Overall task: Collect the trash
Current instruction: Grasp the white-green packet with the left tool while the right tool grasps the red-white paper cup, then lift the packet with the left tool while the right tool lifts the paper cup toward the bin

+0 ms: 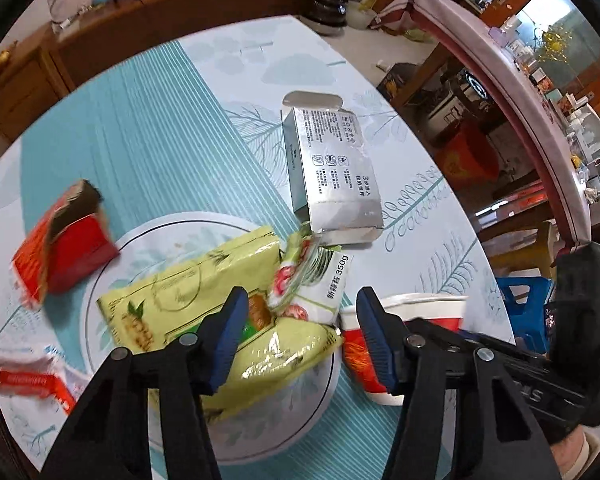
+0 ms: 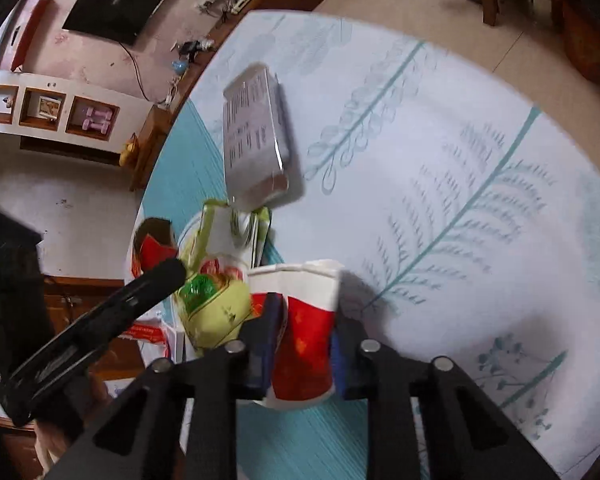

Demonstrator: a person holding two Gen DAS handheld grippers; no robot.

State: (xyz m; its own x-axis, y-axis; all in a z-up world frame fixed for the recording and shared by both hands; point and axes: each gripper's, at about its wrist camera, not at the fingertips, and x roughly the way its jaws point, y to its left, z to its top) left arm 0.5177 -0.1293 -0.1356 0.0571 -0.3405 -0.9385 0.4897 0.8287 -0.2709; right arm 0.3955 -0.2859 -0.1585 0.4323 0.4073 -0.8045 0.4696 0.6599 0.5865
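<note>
On the leaf-patterned tablecloth [image 2: 460, 160] a white plate [image 1: 112, 248] carries a yellow-green snack bag [image 1: 196, 280] and a white packet [image 1: 324, 280]. My left gripper [image 1: 302, 332] hovers over the bag's near end with its jaws partly apart and the pads not pressing on it. Just right of the plate is a red and white paper cup [image 2: 308, 332], squeezed and creased, with my right gripper [image 2: 304, 344] shut on it. The same cup [image 1: 420, 308] shows beside the left gripper's right finger. A silver carton [image 1: 332, 172] lies flat beyond the plate.
A torn red box [image 1: 72, 248] lies left of the plate, and a red and white wrapper [image 1: 28, 376] sits near the table's left edge. The table's right edge drops to a blue stool [image 1: 528, 308] and a red bucket [image 1: 468, 156]. Wooden cabinets stand beyond the far edge.
</note>
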